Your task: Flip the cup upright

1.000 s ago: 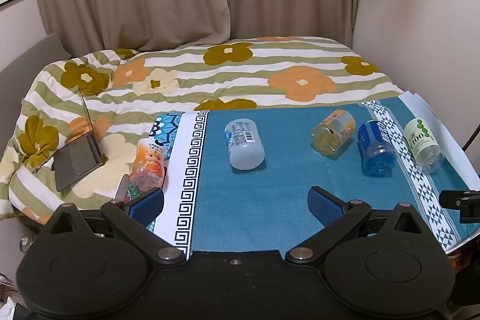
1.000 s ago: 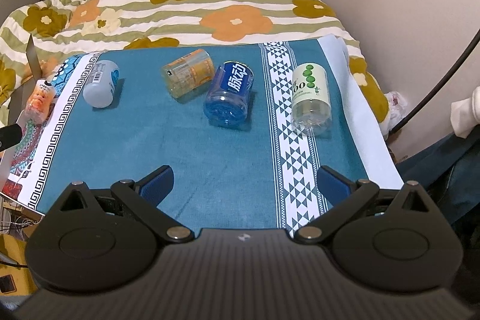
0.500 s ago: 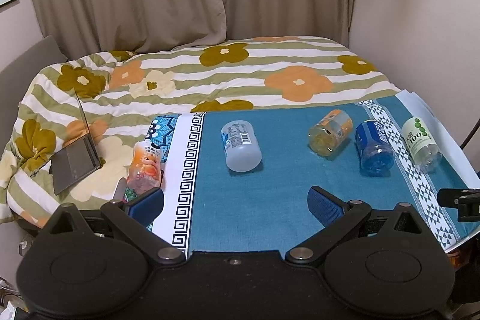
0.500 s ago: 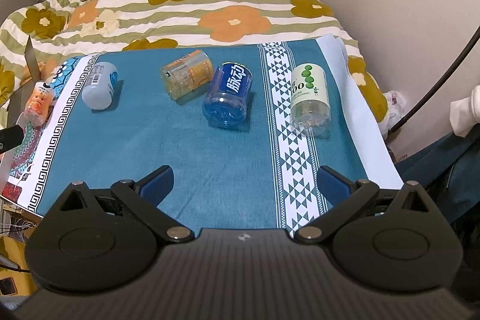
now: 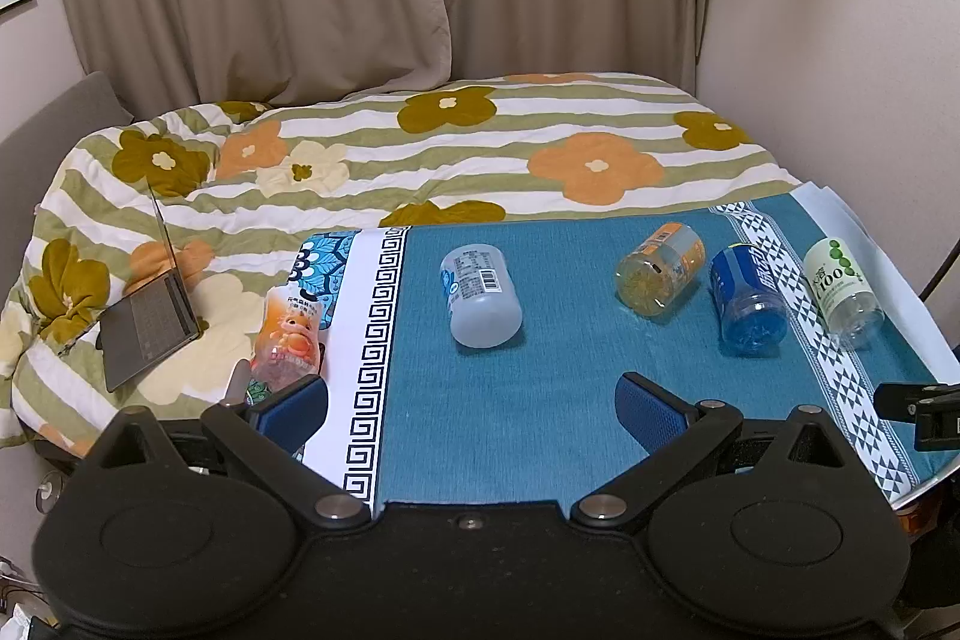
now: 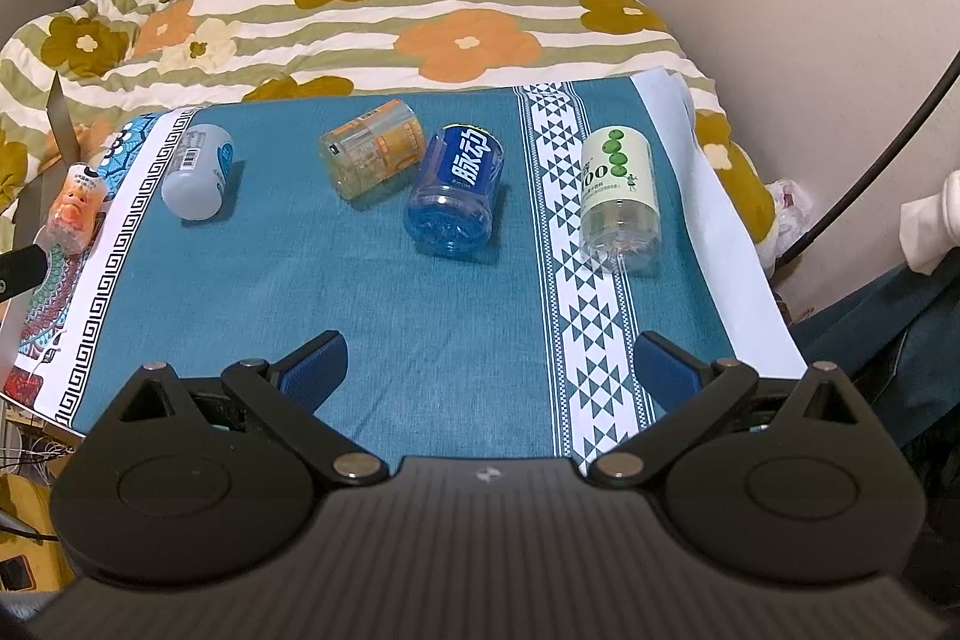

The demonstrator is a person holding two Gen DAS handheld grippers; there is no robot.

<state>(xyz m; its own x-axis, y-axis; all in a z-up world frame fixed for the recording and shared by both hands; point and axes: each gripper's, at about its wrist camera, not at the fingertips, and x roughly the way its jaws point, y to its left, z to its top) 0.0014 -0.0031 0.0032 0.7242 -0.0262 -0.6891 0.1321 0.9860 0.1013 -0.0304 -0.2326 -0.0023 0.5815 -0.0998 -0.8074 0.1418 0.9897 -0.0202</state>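
Little has changed over the last second: both grippers have only drifted slightly, so no flip has begun. The left gripper (image 5: 471, 403) and right gripper (image 6: 489, 364) hover near the table's near edge, fingers wide apart and empty. Five cups lie on their sides on the teal cloth (image 6: 372, 292), the white cup (image 5: 480, 295) nearest the left gripper, the blue cup (image 6: 456, 190) ahead of the right.

5 cups (image 6: 455, 196) on sides across teal cloth (image 6: 372, 304).
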